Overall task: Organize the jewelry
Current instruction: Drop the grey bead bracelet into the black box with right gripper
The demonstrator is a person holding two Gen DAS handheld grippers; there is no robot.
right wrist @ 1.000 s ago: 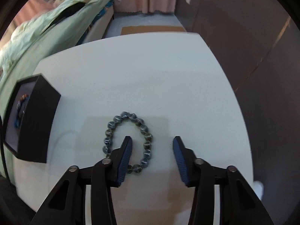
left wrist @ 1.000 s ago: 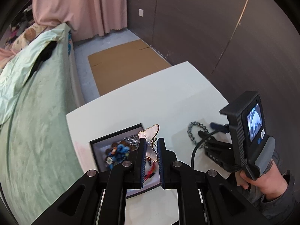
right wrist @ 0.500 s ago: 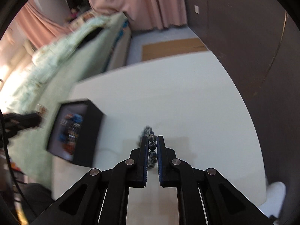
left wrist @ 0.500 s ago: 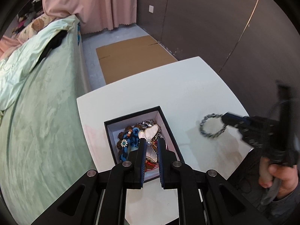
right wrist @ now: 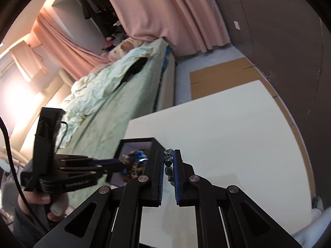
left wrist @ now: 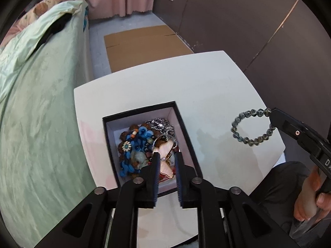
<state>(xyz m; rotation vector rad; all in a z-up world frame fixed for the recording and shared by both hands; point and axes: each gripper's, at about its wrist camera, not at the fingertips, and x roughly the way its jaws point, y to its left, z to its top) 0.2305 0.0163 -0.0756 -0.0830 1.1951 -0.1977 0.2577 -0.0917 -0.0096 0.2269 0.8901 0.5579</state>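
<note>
Currently our left gripper (left wrist: 167, 157) is over the box (left wrist: 187, 133) at the table's (left wrist: 186, 78) left edge, jaws opening, butterfly brooch (left wrist: 165, 159) loose between them. Our right gripper (right wrist: 167, 157) is clamped on the bead bracelet (left wrist: 250, 127), which hangs above the table's right side.

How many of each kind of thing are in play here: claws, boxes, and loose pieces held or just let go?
Claws: 2, left claw, jaws opening around the brooch, and right claw
Jewelry box: 1
Butterfly brooch: 1
Beaded bracelet, held by the right claw: 1
Total: 5
</note>
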